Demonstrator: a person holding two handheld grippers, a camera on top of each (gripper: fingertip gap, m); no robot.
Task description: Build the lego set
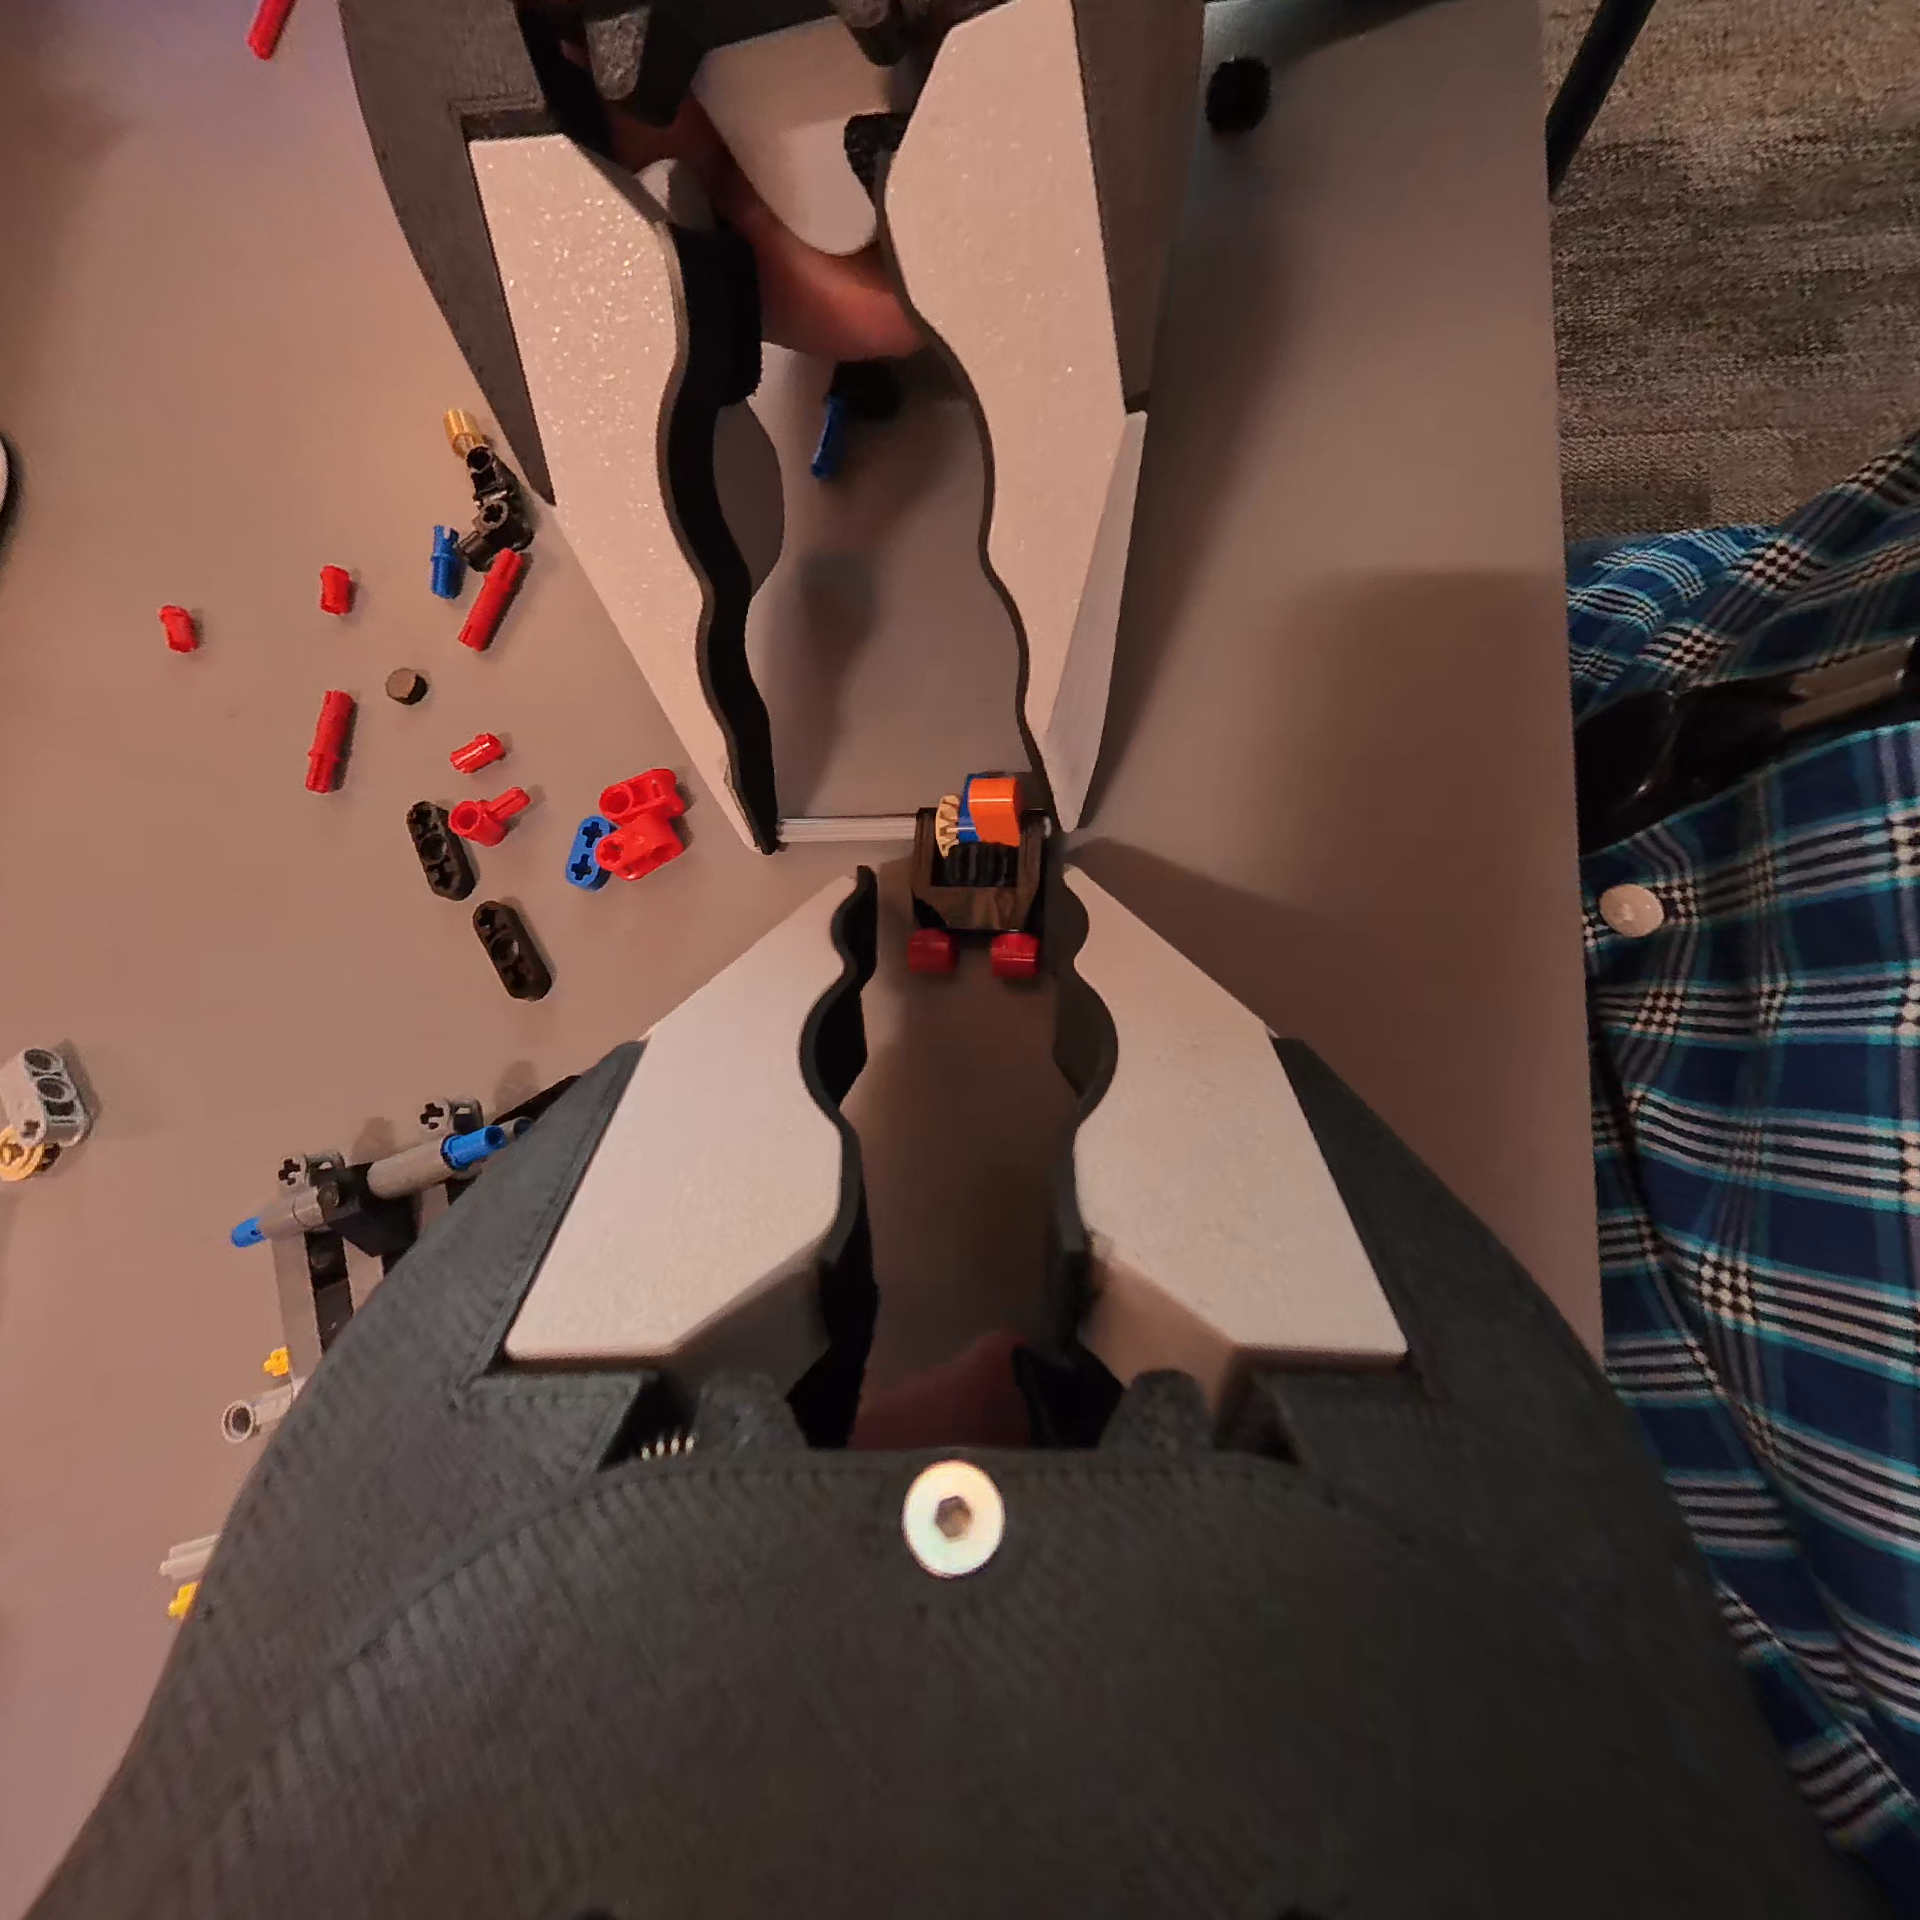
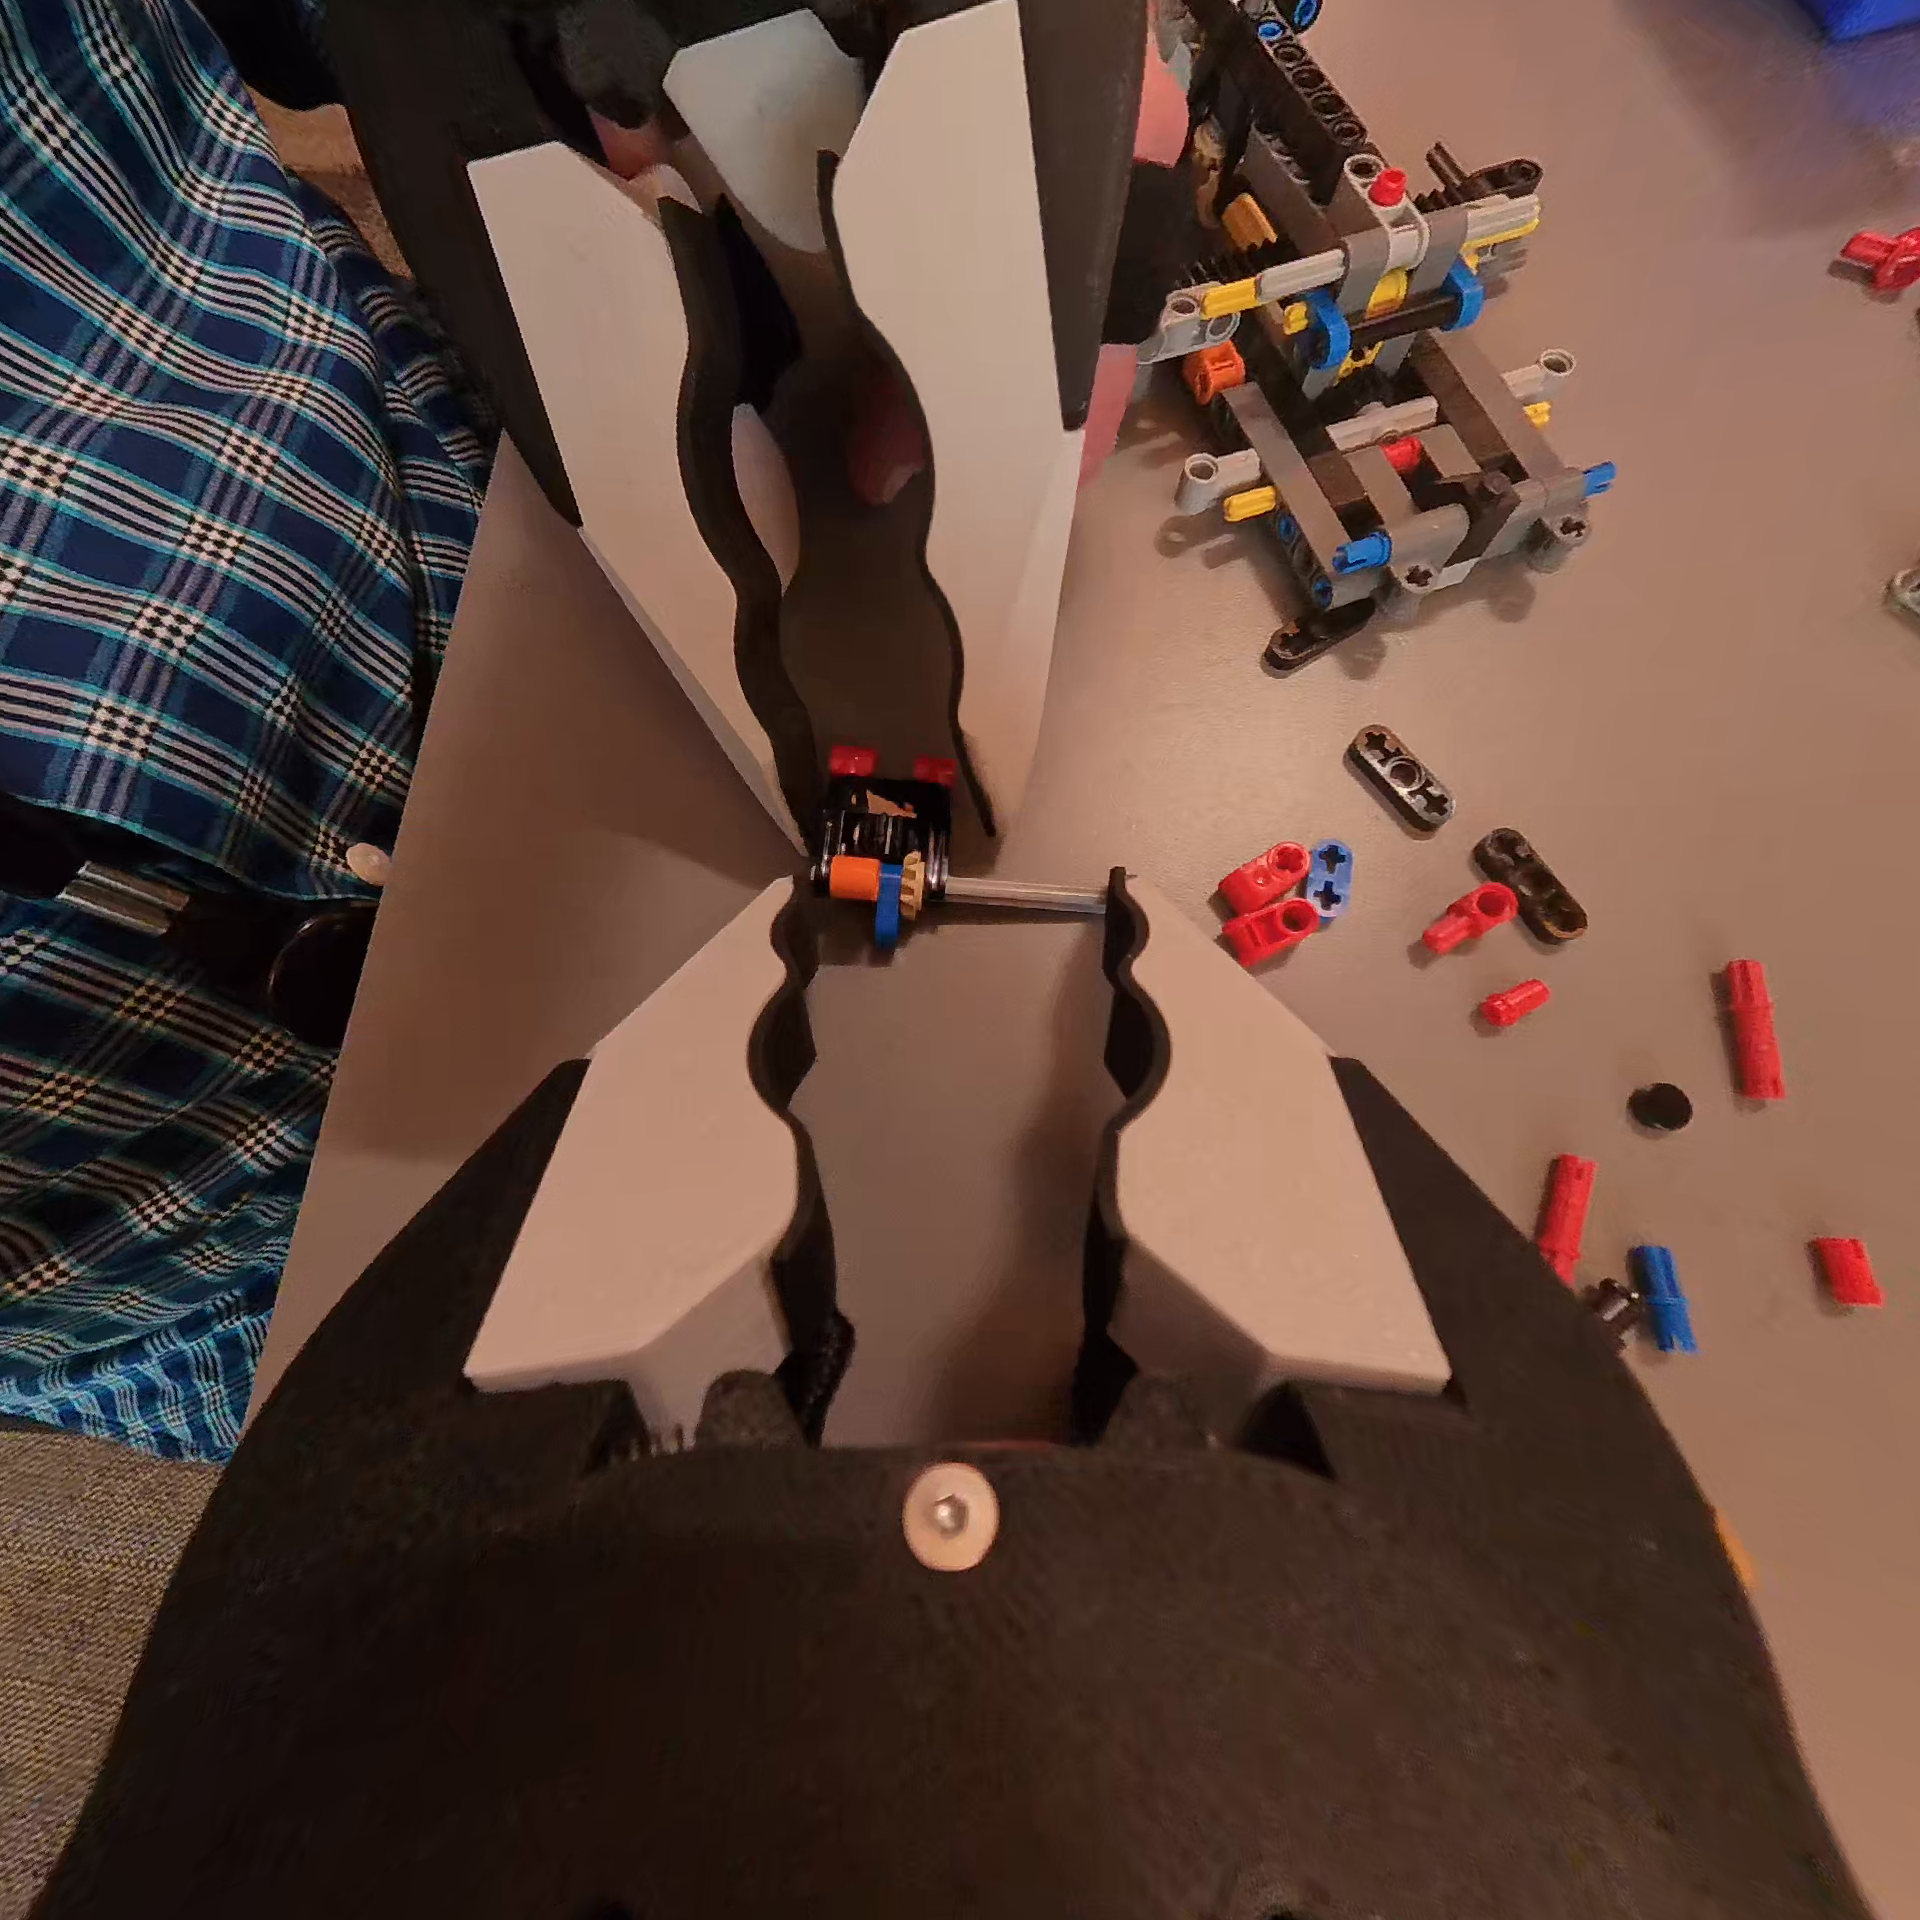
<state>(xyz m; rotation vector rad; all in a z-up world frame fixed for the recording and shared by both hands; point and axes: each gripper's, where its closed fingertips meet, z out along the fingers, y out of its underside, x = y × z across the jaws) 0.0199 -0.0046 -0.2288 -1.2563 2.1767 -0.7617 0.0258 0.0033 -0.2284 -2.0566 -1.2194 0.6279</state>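
A small black assembly (image 1: 977, 894) with two red pins, an orange bush, a blue piece and a tan gear sits between my left gripper's fingertips. My left gripper (image 1: 966, 883) is shut on it just above the grey table (image 1: 1299, 623). A thin grey axle (image 2: 1023, 894) sticks out sideways from the gear. My right gripper (image 2: 954, 891) faces the left one and is closed along the axle: one fingertip (image 2: 1120, 894) is on the axle's free end, the other is at the orange bush (image 2: 854, 878). The right gripper also shows in the left wrist view (image 1: 909, 828).
A partly built grey, black, yellow and blue frame (image 2: 1382, 395) stands at the back right. Loose red, blue and black pins and links (image 2: 1278, 894) are scattered on the table (image 1: 623, 831). A person in a plaid shirt (image 1: 1745, 1039) is at the table edge. The tips of both grippers are at nearly the same place.
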